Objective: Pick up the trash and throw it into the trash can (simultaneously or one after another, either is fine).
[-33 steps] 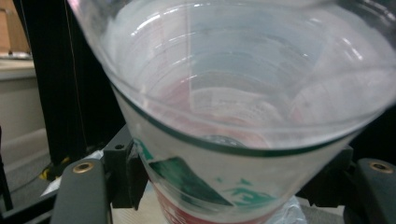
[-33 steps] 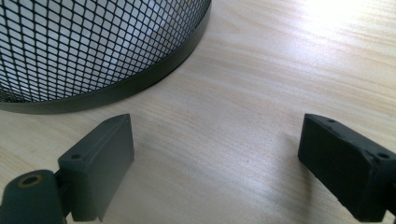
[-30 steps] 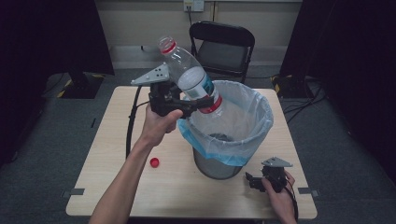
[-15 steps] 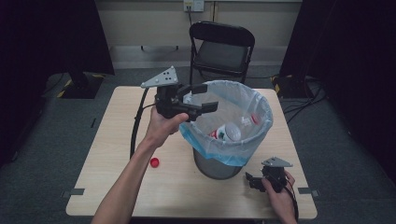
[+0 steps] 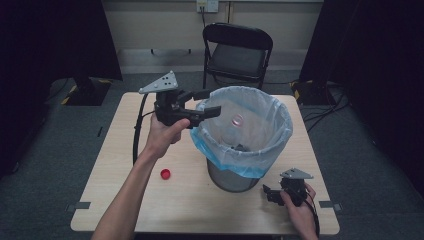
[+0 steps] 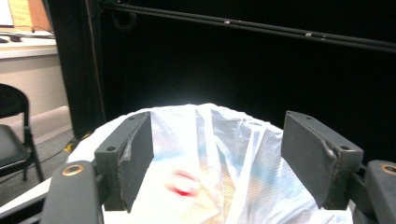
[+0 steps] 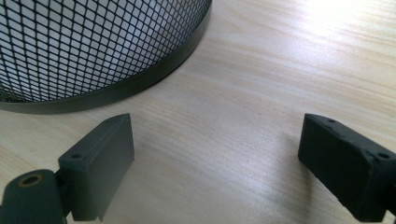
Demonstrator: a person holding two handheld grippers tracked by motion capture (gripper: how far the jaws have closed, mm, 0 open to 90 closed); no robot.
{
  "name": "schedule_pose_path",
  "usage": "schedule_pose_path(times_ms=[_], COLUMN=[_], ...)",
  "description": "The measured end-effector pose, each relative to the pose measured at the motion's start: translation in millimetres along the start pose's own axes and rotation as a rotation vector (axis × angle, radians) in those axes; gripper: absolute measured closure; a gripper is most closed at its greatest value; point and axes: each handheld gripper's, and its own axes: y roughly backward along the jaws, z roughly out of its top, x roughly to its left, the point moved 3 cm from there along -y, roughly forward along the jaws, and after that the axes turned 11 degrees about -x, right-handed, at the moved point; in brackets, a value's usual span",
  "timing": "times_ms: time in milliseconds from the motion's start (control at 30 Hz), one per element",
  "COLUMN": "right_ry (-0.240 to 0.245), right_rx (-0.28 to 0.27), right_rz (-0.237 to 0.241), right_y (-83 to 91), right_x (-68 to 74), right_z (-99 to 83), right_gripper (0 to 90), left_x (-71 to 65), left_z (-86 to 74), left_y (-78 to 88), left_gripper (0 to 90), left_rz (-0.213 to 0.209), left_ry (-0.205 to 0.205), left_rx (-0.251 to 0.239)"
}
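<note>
My left gripper (image 5: pixel 207 102) hovers at the left rim of a mesh bin (image 5: pixel 235 180) lined with a white and blue bag (image 5: pixel 280 107). It is open; its jaws have just been closing a little, with nothing between them. A clear plastic bottle with red on it (image 5: pixel 237 120) lies blurred inside the bag. In the left gripper view my left gripper (image 6: pixel 217 135) frames the bag (image 6: pixel 233 140) and the bottle's red blur (image 6: pixel 182 186). My right gripper (image 5: pixel 268 194) rests open on the table near the bin's base; in its own view my right gripper (image 7: pixel 217 140) spans bare wood beside the mesh wall (image 7: pixel 93 42).
A small red cap (image 5: pixel 165 174) lies on the wooden table (image 5: pixel 125 200) left of the bin. A black folding chair (image 5: pixel 237 55) stands behind the table's far edge. Dark curtains hang on both sides.
A second ago my left gripper held the bottle over the bin. It has let go, the bottle has dropped into the bag, and the jaws stand empty. The right gripper has stayed put.
</note>
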Motion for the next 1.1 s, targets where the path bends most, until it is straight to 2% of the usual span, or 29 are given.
schedule_pose_path(times_ms=[200,433,600,667,700,933,1100], right_ry=[0.001,0.0,0.0,0.0,0.0,0.0,0.0], right_rx=[0.0,0.0,0.0,0.0,0.0,0.0,0.0], right_rz=[0.001,0.0,0.0,0.0,0.0,0.0,0.0], right_y=[0.0,0.0,0.0,0.0,0.0,0.0,0.0], right_x=[-0.1,0.0,0.0,0.0,0.0,0.0,0.0], right_z=[0.0,0.0,0.0,0.0,0.0,0.0,0.0], right_gripper=[9.9,9.9,9.9,9.9,9.9,9.9,9.9], left_x=[6.2,13.7,20.0,22.5,25.0,32.1,38.1], left_z=[1.5,-4.8,-6.5,-6.9,-7.1,-13.1,-25.3], left_y=[13.3,31.8,46.3,50.8,54.5,69.6,80.7], left_gripper=[22.8,22.4,22.0,19.1,18.6,17.5,17.5], left_rz=[0.029,0.065,0.099,0.083,0.088,0.132,0.195], left_ry=[0.006,0.007,-0.002,0.01,0.011,0.001,-0.012], left_rx=[-0.002,0.003,-0.025,-0.04,-0.044,0.0,0.054])
